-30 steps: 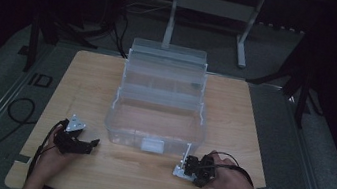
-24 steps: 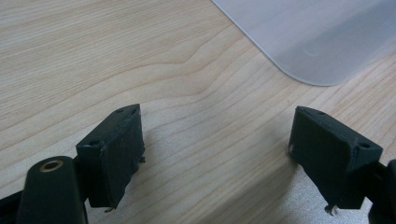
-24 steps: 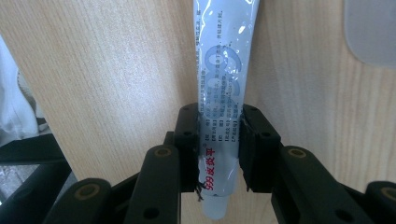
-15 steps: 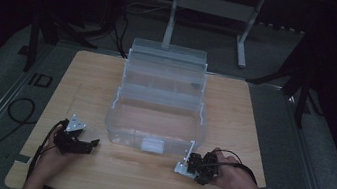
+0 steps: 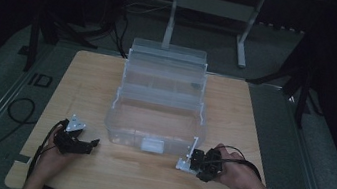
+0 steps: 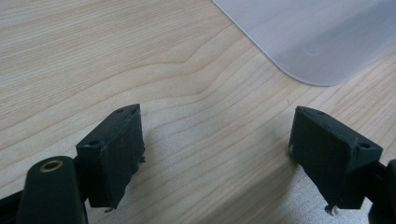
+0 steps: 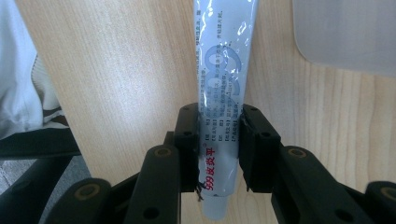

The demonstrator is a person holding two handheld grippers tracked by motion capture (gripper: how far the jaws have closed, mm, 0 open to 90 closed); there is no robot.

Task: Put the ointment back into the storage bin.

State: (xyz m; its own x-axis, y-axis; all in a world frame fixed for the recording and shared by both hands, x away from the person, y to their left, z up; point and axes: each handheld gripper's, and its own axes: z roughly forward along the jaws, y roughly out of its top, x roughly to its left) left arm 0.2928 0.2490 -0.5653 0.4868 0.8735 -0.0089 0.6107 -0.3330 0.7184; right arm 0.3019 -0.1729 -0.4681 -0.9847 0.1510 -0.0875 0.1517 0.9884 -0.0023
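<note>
One tube (image 7: 222,116) sits clamped between the right gripper (image 7: 219,149) jaws, the clear box (image 5: 158,118) just beside it. Left gripper (image 6: 215,154) gapes, unmoved; the right has risen slightly.

Left tool (image 5: 79,143) sits low at the near left of the table (image 5: 142,186), gripped from behind by the left hand (image 5: 52,155); the forearm enters from the bottom edge. Its jaws point toward the table's middle and stand wide apart, nothing between them, as the left gripper view (image 6: 217,154) confirms. Right tool (image 5: 194,161) sits at the near right, held by the right hand (image 5: 237,175), forearm angled in from the lower right corner. Its jaws point leftward and are clamped tight on a white tube (image 7: 224,93), pads pressing both sides.
</note>
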